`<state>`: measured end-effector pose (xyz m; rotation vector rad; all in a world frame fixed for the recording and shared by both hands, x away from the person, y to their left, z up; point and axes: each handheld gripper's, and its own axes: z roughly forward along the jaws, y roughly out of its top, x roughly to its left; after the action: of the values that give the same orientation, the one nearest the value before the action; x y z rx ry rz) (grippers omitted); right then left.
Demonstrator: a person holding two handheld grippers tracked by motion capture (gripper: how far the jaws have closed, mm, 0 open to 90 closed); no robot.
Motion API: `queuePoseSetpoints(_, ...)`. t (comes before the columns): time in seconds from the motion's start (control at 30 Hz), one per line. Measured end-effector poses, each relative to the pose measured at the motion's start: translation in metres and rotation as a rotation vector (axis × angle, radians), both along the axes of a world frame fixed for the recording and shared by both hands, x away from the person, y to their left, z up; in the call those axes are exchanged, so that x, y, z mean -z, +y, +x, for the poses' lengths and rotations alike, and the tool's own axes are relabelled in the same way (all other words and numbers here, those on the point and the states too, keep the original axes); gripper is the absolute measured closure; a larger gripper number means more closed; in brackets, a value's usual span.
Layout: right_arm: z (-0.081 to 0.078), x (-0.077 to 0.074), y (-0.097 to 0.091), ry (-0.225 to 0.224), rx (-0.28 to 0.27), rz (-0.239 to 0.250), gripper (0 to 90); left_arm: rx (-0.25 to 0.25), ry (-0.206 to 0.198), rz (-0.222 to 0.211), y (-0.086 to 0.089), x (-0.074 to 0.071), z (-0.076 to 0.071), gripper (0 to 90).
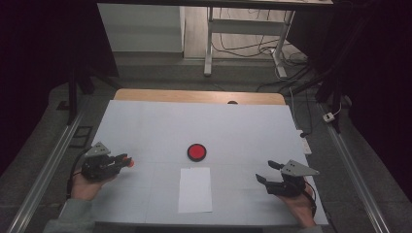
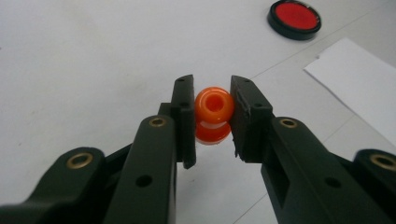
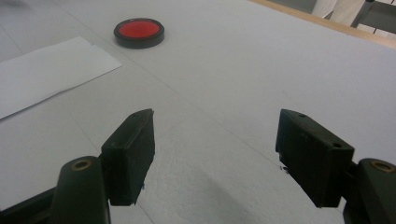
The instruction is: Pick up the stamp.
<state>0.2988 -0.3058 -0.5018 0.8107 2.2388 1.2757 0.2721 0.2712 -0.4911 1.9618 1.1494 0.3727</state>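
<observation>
Your left gripper [image 2: 212, 114] has its jaws closed on an orange bead [image 2: 213, 105], one pad against each side, so the bead sits right between the fingertips with its hole facing back along the jaws. Just under it, also between the pads, a second orange rounded part with a pale band shows; whether it is a second bead or part of the same piece you cannot tell. In the high view your left gripper [image 1: 127, 160] lies at the left edge of the white table [image 1: 145, 126], pointing inward, with the bead [image 1: 130, 163] at its tips; whether the bead rests on the table or hangs just above it is not clear. Beyond those fingertips and off to their right lies a red disc [image 2: 294, 17] in a black rim, and nearer, on the same side, a white sheet [image 2: 359, 84]. Your right gripper [image 3: 215, 149] stands wide open with nothing between its jaws, only bare table. Ahead of its fingertips and to their left you see the disc [image 3: 139, 31], and the sheet [image 3: 46, 70] lies left of the left jaw. From above, your right gripper [image 1: 268, 171] sits at the right edge, tips toward the middle, with the sheet [image 1: 195, 189] between your two grippers and the disc [image 1: 197, 152] just beyond the sheet's far edge, well apart from both sets of fingertips.
</observation>
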Motion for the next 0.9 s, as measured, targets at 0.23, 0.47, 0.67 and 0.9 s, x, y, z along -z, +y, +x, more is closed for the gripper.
queuePoseSetpoints(0.23,0.002,0.0,0.0,0.002,-0.01,0.0,28.3,0.025,-0.029,-0.031,-0.009,-0.007,0.0,72.0)
queuePoseSetpoints(0.47,0.003,0.001,0.002,0.001,-0.012,-0.001,28.3,0.048,-0.051,-0.052,-0.018,-0.012,-0.002,72.0)
queuePoseSetpoints(0.67,0.001,0.0,0.002,-0.004,-0.013,-0.015,28.4,0.084,-0.055,-0.064,-0.028,-0.015,0.0,72.0)
queuePoseSetpoints(0.9,-0.003,0.0,0.001,-0.006,-0.01,-0.014,28.4,0.134,-0.061,-0.061,-0.049,-0.02,0.002,72.0)
